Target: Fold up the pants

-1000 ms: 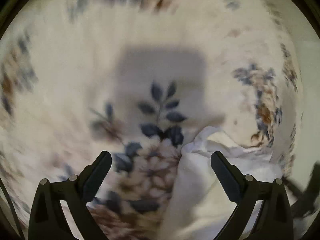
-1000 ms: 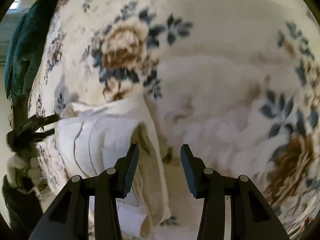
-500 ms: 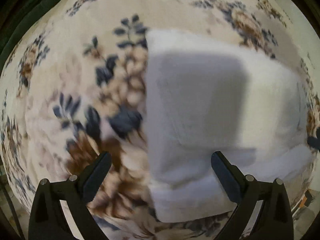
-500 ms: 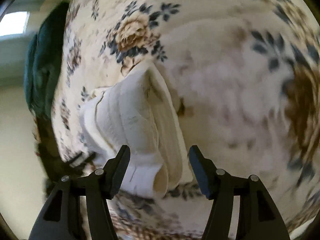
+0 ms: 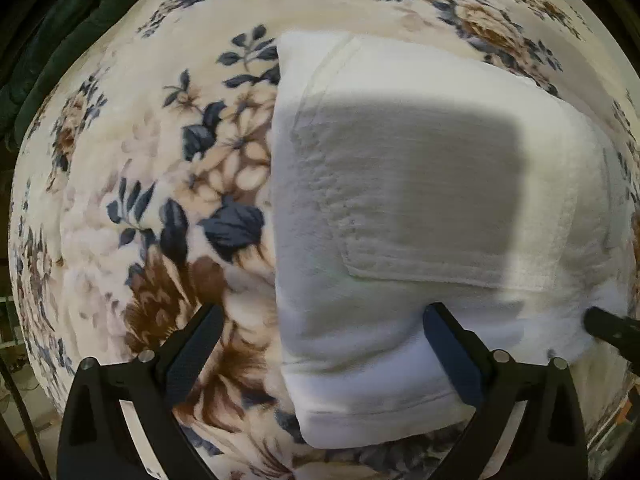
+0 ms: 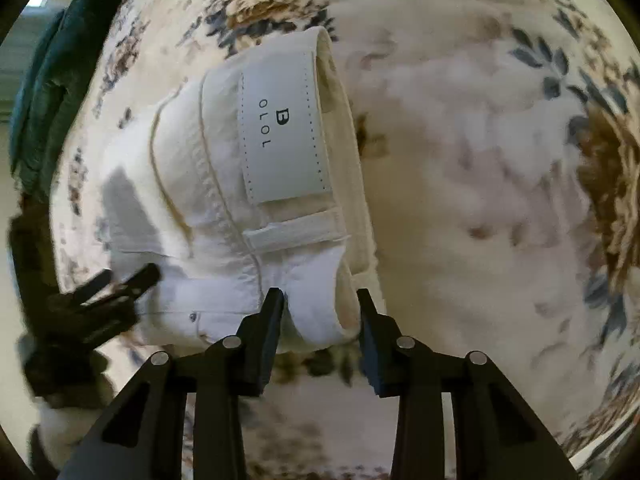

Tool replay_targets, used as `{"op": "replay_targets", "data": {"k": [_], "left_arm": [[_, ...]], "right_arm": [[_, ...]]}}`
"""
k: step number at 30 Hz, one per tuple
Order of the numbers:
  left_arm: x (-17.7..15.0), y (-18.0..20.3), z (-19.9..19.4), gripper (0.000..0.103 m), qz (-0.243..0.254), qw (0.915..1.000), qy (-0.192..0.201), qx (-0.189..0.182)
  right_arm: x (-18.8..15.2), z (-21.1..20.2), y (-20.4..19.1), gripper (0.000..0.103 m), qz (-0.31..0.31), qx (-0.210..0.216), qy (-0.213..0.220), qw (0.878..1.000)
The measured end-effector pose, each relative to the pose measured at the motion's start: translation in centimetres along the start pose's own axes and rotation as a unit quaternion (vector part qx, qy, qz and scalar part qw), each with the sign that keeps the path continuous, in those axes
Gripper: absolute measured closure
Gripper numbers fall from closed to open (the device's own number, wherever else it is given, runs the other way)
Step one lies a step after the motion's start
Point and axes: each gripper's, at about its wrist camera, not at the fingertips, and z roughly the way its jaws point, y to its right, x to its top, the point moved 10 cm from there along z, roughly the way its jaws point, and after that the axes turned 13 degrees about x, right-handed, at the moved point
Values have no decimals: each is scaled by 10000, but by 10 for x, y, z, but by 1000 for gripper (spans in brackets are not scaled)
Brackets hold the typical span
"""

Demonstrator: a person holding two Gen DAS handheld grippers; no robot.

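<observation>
The white pants (image 5: 420, 216) lie folded into a compact rectangle on a floral blanket (image 5: 168, 208). My left gripper (image 5: 320, 344) is open and empty, hovering above the near left edge of the bundle, with its shadow on the cloth. In the right wrist view the pants (image 6: 248, 184) show the waistband with a white brand patch (image 6: 284, 128) and a belt loop. My right gripper (image 6: 320, 320) is open, its fingers either side of the folded waistband corner, not closed on it. The left gripper shows in that view at the pants' left edge (image 6: 100, 292).
A dark green cushion or sofa (image 5: 60, 40) borders the blanket at the upper left, and also shows in the right wrist view (image 6: 44, 92). The tip of the right gripper (image 5: 612, 328) shows at the right edge of the left wrist view.
Both grippers have pulled back from the pants. The left view went from a close look at the blanket to the whole folded bundle. The right gripper now sits at the waistband corner.
</observation>
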Motion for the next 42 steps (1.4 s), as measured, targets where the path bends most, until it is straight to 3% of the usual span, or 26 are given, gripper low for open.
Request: {"op": "replay_targets", "data": {"k": [4,6,9,10,11,12,16,21,24,27,28,29,30,32,35,37,39,41,42], "left_arm": [[-10,2,-19,0,64,9996,136,238],[-17,0,-35,0,73,9992,257,310],[-29,-1,-61,0,-16,9991,358,213],[-33,2,-73,0,-54,9992,381,128],[-34,2,-79,0,-70,9992,383,105],[-38,2,-86,0,-98,9992,384,98],[-46,0,-98,0,-201,9990,387,114],[-53,-8,-82,0,-324,9991,213,163],[-56,-9,-74,0,-344,9990,172,241],[-60,-9,-65,0,-353,9990,75,244],[-61,-9,-64,0,-349,9991,63,252],[-61,-9,-62,0,-342,9990,59,272],[-62,-10,-61,0,-335,9990,57,285],[-63,-11,-58,0,-379,9990,-1,236],[-64,-15,-52,0,-542,9983,-162,135],[-63,-22,-50,0,-664,9975,-198,127],[-63,-29,-47,0,-786,9966,-219,139],[-63,-35,-42,0,-930,9952,-297,82],[-64,-37,-39,0,-975,9946,-344,70]], "right_arm": [[-4,9,5,64,152,-15,-144,9998],[-3,-7,-8,56,-37,26,-3,10000],[-5,-36,-22,46,-411,-430,234,9980],[-6,-44,-24,38,-521,-582,301,9965],[-7,-53,-30,20,-647,-732,386,9945],[-6,-60,-33,13,-689,-775,484,9934],[-2,-71,-42,10,-844,-831,652,9908],[3,-38,-30,10,-621,-734,449,9944],[5,-11,-23,15,-503,-691,256,9960],[5,7,-22,33,-576,-600,178,9964],[6,9,-24,45,-665,-573,201,9959],[7,8,-24,62,-792,-730,252,9939],[8,6,-23,66,-951,-978,308,9902],[6,4,-23,71,-1021,-1001,375,9890],[-2,7,-12,72,-479,-506,163,9974],[-5,1,-9,71,170,372,58,9991],[-3,-12,-4,64,801,1129,131,9903],[-2,-22,8,39,1221,1364,295,9827],[-2,-22,12,34,1263,1349,331,9822]]}}
